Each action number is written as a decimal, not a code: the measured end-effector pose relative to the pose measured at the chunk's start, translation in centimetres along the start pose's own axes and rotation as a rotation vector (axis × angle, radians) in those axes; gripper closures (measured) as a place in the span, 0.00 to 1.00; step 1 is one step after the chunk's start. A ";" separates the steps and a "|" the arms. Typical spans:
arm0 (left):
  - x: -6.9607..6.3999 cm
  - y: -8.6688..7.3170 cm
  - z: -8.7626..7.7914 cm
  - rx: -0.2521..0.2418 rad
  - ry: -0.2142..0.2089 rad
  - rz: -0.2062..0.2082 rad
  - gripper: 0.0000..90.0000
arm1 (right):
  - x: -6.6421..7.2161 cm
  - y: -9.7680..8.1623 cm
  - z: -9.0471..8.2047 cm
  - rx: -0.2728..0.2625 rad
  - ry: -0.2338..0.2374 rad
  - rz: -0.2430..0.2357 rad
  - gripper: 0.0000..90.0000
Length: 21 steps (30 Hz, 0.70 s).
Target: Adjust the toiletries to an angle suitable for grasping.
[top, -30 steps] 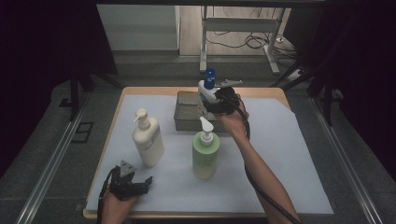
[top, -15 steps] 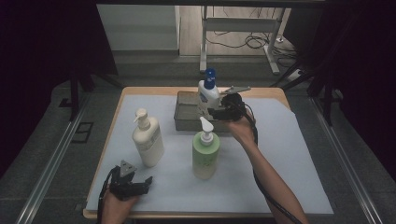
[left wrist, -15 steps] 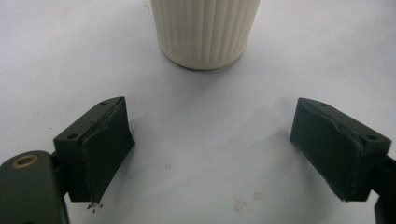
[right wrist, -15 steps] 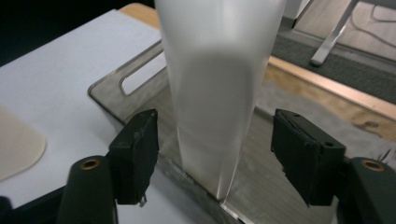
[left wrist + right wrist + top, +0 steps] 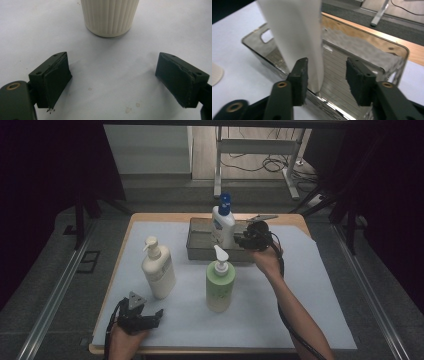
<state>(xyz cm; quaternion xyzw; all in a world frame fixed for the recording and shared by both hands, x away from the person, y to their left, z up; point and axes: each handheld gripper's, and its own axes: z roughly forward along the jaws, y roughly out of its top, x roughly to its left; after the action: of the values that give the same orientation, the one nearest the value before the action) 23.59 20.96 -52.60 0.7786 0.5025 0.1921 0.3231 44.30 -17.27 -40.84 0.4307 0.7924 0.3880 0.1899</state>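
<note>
Reaching into the metal tray [image 5: 200,251] at the far side of the desk [image 5: 160,218], the right gripper [image 5: 248,240] is shown beside the white bottle with the blue cap [image 5: 223,222].

The bottle [image 5: 294,37] is seen standing upright in the tray [image 5: 362,50]; its top is cut off in the right gripper view. The jaws have just been closing, yet a gap is visible between the bottle's edge and the right-hand pad, so no clamp is made; contact with the left-hand pad cannot be judged. The left gripper [image 5: 142,316] is held near the desk's near edge, its jaws wide apart on nothing, before the cream pump bottle [image 5: 110,17], whose upper part is cropped. The green pump bottle [image 5: 219,282] stands mid-desk.
</note>
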 end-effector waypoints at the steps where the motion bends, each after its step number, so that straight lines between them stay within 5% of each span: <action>1: 0.0 0.0 0.0 0.000 0.000 0.000 0.13 | -0.1 0.0 0.0 0.006 -0.002 0.001 0.64; 14: 0.0 0.0 0.0 0.000 0.001 0.000 0.13 | -1.1 0.2 2.0 0.033 -0.057 0.030 0.99; 21: 0.0 0.0 0.0 0.000 -0.003 -0.001 0.13 | -1.0 0.5 3.7 0.049 -0.064 0.037 1.00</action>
<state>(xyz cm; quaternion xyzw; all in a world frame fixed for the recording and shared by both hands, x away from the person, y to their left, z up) 23.60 20.98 -52.60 0.7787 0.5024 0.1907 0.3238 47.47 -16.28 -42.82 0.4620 0.7871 0.3579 0.1974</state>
